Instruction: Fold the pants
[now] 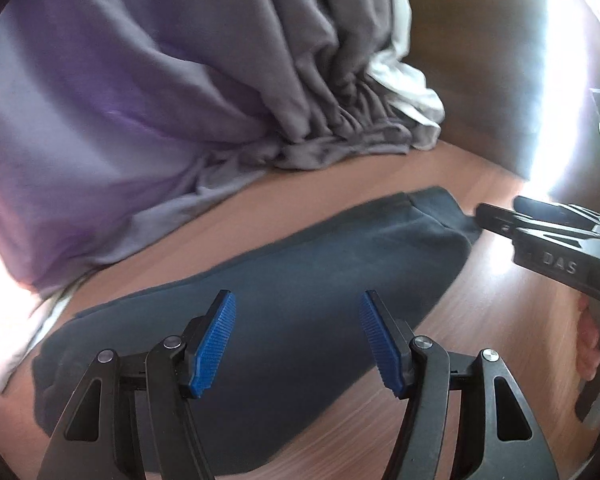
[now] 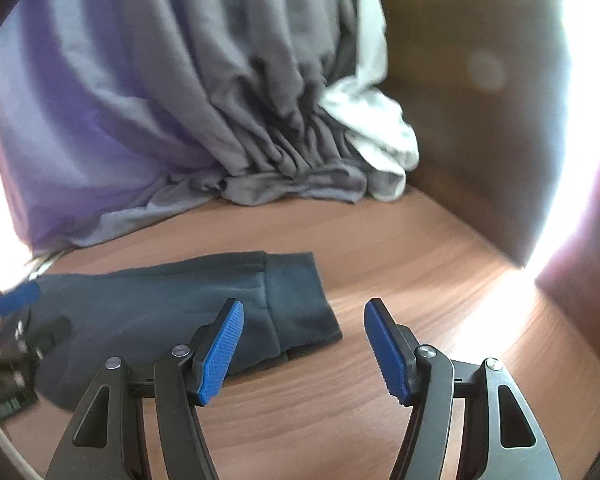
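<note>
Dark navy pants point(image 1: 268, 280) lie folded into a long band on the wooden table point(image 1: 480, 312). My left gripper point(image 1: 298, 308) is open and empty, hovering just above the middle of the pants. In the right wrist view the pants point(image 2: 160, 304) end in a cuffed hem. My right gripper point(image 2: 304, 320) is open and empty, above the table just right of that hem. The right gripper also shows in the left wrist view point(image 1: 548, 236) at the pants' far right end. The left gripper shows blurred at the left edge of the right wrist view point(image 2: 16, 320).
Grey and purple curtains point(image 1: 160, 80) hang down to the table behind the pants, with a white curtain point(image 1: 404, 92) beside them. A brown wall panel point(image 2: 480, 120) closes the back right corner. Bright light glares in from the right.
</note>
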`<state>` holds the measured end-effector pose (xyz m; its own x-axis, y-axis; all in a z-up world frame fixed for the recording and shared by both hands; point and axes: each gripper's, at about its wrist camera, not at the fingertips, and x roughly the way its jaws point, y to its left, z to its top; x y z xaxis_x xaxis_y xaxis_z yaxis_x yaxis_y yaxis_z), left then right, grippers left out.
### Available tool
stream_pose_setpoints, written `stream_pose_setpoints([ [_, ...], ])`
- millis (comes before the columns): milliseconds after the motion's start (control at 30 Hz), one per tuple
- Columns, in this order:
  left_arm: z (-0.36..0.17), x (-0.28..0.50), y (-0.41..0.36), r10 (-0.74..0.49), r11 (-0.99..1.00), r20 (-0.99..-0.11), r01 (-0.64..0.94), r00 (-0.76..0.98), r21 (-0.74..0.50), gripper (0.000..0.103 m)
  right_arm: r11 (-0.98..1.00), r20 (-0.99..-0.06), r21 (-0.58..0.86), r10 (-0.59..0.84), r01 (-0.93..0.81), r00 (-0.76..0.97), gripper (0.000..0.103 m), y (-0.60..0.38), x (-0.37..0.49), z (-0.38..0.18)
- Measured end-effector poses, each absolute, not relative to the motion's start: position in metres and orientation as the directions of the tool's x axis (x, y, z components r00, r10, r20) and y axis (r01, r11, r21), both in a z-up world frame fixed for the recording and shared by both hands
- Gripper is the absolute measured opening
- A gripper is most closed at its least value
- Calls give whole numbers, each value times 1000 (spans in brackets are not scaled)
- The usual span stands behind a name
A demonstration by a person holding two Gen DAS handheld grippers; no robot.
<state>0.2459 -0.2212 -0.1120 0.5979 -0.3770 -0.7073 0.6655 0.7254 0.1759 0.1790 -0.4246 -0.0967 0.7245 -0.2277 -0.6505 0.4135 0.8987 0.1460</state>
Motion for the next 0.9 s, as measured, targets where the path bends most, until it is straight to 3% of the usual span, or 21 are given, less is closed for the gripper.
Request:
stream_pose_setpoints([
  [467,-142,254,-260,-410,699,-737,704,537,125,64,730,-719,433,-75,530,691,64,-463,191,-156],
  [900,-148,268,-260,-400,708,-752,698,523,109,64,692,-706,445,-118,568,698,63,-465,195,-166],
])
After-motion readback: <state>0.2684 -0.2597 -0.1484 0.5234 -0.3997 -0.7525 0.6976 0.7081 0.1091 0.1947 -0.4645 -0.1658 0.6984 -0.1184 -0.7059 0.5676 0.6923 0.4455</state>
